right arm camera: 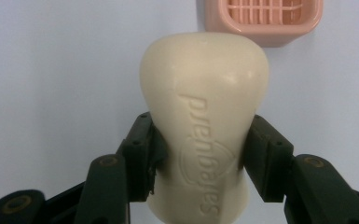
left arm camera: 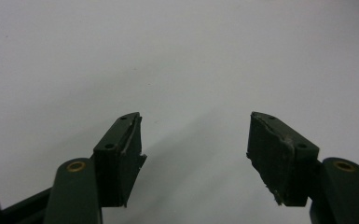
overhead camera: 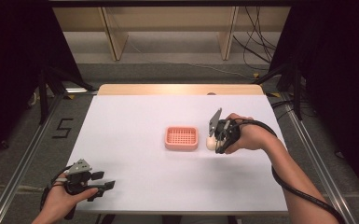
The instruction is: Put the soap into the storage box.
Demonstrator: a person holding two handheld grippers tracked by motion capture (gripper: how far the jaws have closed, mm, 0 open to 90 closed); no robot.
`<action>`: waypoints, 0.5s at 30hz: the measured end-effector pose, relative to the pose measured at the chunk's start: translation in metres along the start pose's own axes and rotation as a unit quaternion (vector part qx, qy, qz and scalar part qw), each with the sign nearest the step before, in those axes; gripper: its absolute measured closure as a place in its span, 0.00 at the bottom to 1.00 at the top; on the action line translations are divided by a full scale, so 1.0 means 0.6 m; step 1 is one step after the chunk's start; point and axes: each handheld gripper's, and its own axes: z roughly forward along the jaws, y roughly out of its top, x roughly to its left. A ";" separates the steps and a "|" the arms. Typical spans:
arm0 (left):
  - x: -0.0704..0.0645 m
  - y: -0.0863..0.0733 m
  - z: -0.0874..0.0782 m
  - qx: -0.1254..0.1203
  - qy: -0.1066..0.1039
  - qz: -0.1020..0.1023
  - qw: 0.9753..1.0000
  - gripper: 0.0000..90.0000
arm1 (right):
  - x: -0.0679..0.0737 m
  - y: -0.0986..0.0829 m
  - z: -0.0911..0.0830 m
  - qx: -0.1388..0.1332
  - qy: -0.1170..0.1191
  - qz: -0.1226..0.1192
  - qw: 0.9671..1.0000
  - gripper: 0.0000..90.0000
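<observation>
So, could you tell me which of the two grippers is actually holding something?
The right gripper, beside the pink tray: it clamps the cream soap bar. The left gripper is open.

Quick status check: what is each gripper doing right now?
Left gripper: open, nothing between its jaws, over the white table.
Right gripper: shut on the cream soap bar, beside the pink soap dish.

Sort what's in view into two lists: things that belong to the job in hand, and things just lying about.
In the job:
soap bar, clamped in the right gripper
pink soap dish

Lying about:
left gripper, open, idle
cables on the floor beyond the table
</observation>
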 end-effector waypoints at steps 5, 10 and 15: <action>0.001 0.000 -0.001 0.002 0.000 0.001 1.000 0.39 | -0.009 0.003 -0.002 0.002 -0.004 -0.008 1.000 0.56; 0.001 0.000 -0.001 0.001 0.000 0.001 1.000 0.39 | -0.016 0.008 -0.001 -0.015 0.000 -0.021 1.000 0.56; 0.002 0.000 -0.001 0.006 0.000 0.005 1.000 0.39 | -0.018 0.012 -0.003 -0.008 -0.002 -0.007 1.000 0.56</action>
